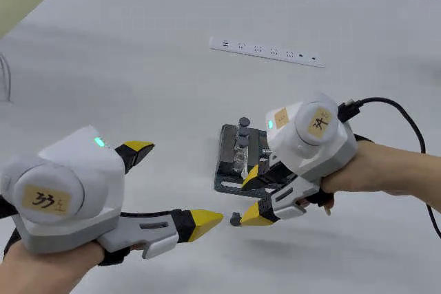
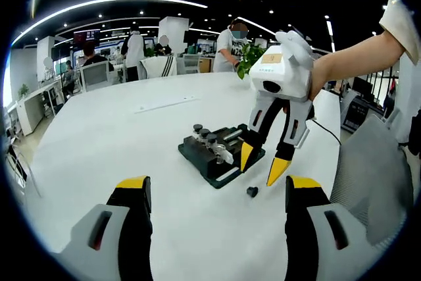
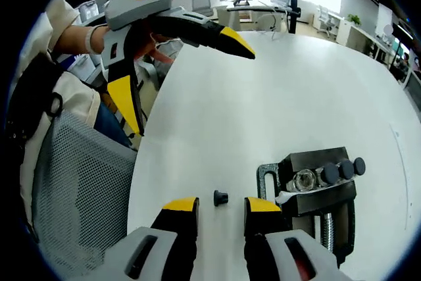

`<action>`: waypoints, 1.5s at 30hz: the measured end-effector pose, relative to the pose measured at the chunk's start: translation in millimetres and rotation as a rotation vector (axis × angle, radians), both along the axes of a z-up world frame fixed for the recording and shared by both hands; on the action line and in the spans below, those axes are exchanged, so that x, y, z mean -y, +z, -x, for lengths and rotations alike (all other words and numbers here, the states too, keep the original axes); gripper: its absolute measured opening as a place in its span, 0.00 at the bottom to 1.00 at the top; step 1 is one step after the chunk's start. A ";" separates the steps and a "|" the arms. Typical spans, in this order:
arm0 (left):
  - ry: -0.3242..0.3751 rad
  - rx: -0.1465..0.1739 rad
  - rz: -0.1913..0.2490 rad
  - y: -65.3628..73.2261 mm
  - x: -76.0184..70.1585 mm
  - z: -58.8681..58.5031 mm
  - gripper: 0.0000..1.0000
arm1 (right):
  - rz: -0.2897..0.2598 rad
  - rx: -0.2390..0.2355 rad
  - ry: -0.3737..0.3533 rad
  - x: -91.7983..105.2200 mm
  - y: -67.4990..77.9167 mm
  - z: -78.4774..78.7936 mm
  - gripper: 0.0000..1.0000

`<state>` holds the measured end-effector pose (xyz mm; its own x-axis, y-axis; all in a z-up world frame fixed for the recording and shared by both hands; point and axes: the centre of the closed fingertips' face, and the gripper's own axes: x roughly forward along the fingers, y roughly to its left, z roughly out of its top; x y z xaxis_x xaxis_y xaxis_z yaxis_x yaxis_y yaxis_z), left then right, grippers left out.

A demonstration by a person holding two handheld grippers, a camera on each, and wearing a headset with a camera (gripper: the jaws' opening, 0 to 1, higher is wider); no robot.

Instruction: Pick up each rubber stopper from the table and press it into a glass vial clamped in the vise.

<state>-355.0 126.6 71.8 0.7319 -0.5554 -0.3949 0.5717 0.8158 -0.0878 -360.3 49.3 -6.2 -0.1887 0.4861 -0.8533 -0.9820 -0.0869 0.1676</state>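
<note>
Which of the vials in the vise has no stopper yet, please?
The end vial nearest the right gripper: its glass mouth is open, the other three are plugged.

Bright, even overhead lighting, soft shadows, sharp focus; gripper views bend at the edges.

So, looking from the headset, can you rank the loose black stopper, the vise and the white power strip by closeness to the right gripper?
From the right gripper, in the head view:
1. Rubber stopper, on the table just off the gripper's tips.
2. Vise, a little beyond, partly hidden behind the gripper.
3. Power strip, far back across the table.
</note>
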 end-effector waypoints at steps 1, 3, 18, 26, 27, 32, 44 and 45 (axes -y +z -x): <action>0.002 0.001 0.002 0.0 0.2 0.1 0.82 | 0.003 -0.001 -0.004 0.1 -2.6 -0.1 0.20; 0.006 -0.003 0.006 -0.6 0.2 0.5 0.82 | 0.001 -0.003 -0.013 -0.1 -6.6 0.5 0.19; 0.012 -0.011 0.008 -3.8 -0.9 2.7 0.80 | 0.007 -0.053 -0.054 -2.3 -17.8 3.7 0.11; 0.014 -0.012 0.010 -5.7 -2.7 4.1 0.79 | 0.012 -0.075 -0.072 -3.5 -20.3 6.6 0.05; 0.015 -0.012 0.012 -5.9 -2.7 4.3 0.79 | 0.013 -0.075 -0.074 -3.1 -20.5 7.1 0.05; 0.008 -0.006 0.015 -6.3 -1.4 5.1 0.77 | 0.013 -0.083 -0.110 -2.8 -20.3 7.3 0.04; -0.007 0.005 0.051 -1.7 5.4 3.4 0.74 | -0.069 -0.209 -0.267 9.3 8.5 12.6 0.04; -0.009 0.006 0.048 -1.5 5.9 3.6 0.73 | -0.084 -0.222 -0.277 10.5 13.5 13.7 0.04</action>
